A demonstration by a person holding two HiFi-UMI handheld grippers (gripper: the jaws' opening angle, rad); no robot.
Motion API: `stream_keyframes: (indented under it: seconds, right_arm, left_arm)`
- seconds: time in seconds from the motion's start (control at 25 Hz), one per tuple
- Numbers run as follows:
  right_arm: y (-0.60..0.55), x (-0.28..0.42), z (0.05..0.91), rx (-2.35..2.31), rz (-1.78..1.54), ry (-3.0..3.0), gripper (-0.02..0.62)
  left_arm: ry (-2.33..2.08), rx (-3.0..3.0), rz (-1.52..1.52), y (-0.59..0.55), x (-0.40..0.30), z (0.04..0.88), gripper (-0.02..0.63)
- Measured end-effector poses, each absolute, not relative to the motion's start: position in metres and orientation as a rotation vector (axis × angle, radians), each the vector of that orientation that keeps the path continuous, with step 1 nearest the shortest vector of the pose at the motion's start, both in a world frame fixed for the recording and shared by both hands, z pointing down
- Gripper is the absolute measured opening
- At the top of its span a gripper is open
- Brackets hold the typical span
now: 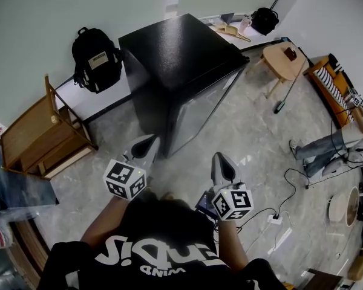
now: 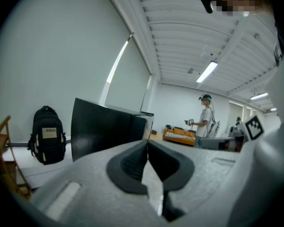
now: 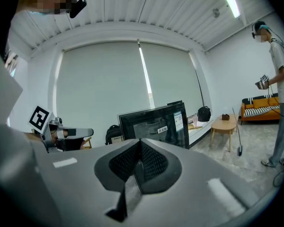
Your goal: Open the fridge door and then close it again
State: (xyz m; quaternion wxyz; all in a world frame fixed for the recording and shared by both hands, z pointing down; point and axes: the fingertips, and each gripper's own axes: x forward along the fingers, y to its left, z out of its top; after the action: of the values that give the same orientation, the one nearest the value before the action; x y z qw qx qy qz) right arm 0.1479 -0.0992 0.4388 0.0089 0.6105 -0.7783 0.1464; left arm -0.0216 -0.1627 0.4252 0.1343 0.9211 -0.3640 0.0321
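A black mini fridge (image 1: pixel 181 53) stands on the floor in front of me, its glossy door (image 1: pixel 202 110) closed and facing front-right. My left gripper (image 1: pixel 149 142) is held just short of the fridge's near corner, jaws shut with nothing in them. My right gripper (image 1: pixel 221 160) hovers a little further back, to the right of the door, also shut and empty. In the left gripper view the closed jaws (image 2: pixel 147 144) point at the fridge's dark side (image 2: pixel 102 129). The right gripper view has the meeting pads (image 3: pixel 140 144) below the fridge door (image 3: pixel 156 122) with its stickers.
A black backpack (image 1: pixel 95 58) leans on the wall left of the fridge, with a wooden rack (image 1: pixel 45 141) nearer left. A round wooden table (image 1: pixel 283 59), a mop (image 1: pixel 287 92) and an orange sofa (image 1: pixel 333 86) are at right. A person's legs (image 1: pixel 317 150) and floor cables (image 1: pixel 278 213) lie right.
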Motion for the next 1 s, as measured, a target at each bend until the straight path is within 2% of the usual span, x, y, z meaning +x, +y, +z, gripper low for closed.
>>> stream_keyframes:
  seconds: [0.08, 0.24, 0.44, 0.56, 1.0]
  right_arm:
    - [-0.104, 0.146, 0.439, 1.909, 0.46, -2.43, -0.002]
    - [-0.115, 0.139, 0.442, 1.895, 0.462, -2.438, -0.002]
    - [-0.124, 0.133, 0.446, 1.887, 0.462, -2.427, -0.002]
    - [-0.127, 0.133, 0.447, 1.892, 0.467, -2.422, -0.002]
    - [-0.138, 0.138, 0.447, 1.908, 0.468, -2.404, -0.002]
  left_arm:
    - [-1.046, 2.666, 0.089, -0.168, -0.022, 0.426, 0.038]
    - [-1.033, 2.663, 0.094, -0.177, -0.023, 0.431, 0.061]
    - [-0.978, 2.683, 0.126, -0.184, -0.018, 0.439, 0.164]
    - [-0.957, 2.688, 0.121, -0.188, -0.017, 0.439, 0.195]
    - [-0.908, 2.717, 0.169, -0.204, -0.003, 0.447, 0.198]
